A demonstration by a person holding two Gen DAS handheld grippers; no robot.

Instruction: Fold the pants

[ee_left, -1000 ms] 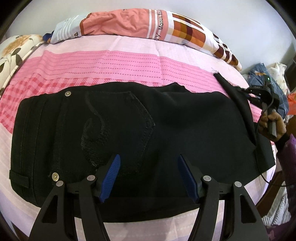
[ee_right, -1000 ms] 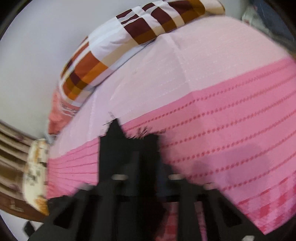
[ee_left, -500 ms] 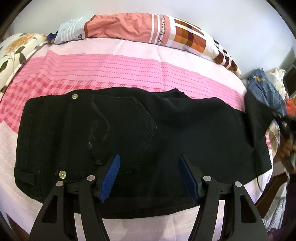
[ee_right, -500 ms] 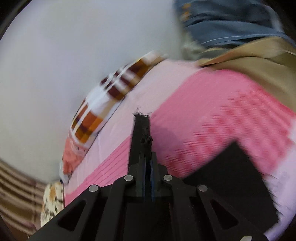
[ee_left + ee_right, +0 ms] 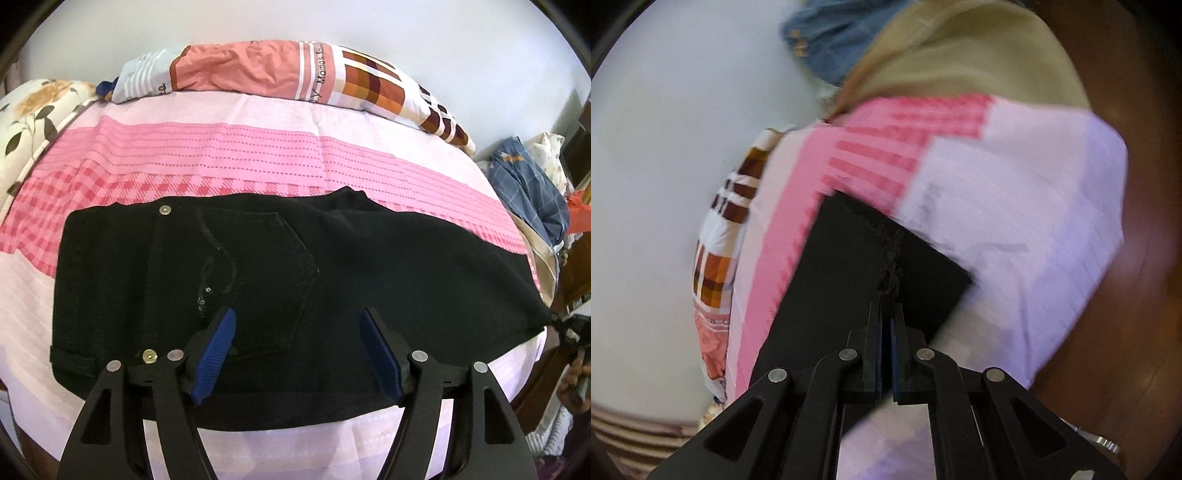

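Note:
Black pants (image 5: 332, 280) lie flat across the pink bed, waist at the left, back pocket with a sequin swirl facing up, legs running right. My left gripper (image 5: 299, 325) is open and empty, hovering over the pants' near edge. My right gripper (image 5: 887, 310) is shut on the frayed hem of the pants (image 5: 857, 258) at the bed's right end; in the left wrist view it shows dimly at the far right (image 5: 570, 332), pulling the leg end (image 5: 532, 310) taut.
A bed with a pink striped and checked sheet (image 5: 221, 155). A patchwork pillow (image 5: 295, 74) lies along the far edge by the wall, a floral pillow (image 5: 33, 110) at the left. A heap of clothes (image 5: 528, 184) lies off the right end. A brown wooden floor (image 5: 1145, 258) is beside the bed.
My right gripper has carried the pants' hem from above the bed out and down over the right end, and the leg now lies stretched flat. My left gripper drew back slightly, still open.

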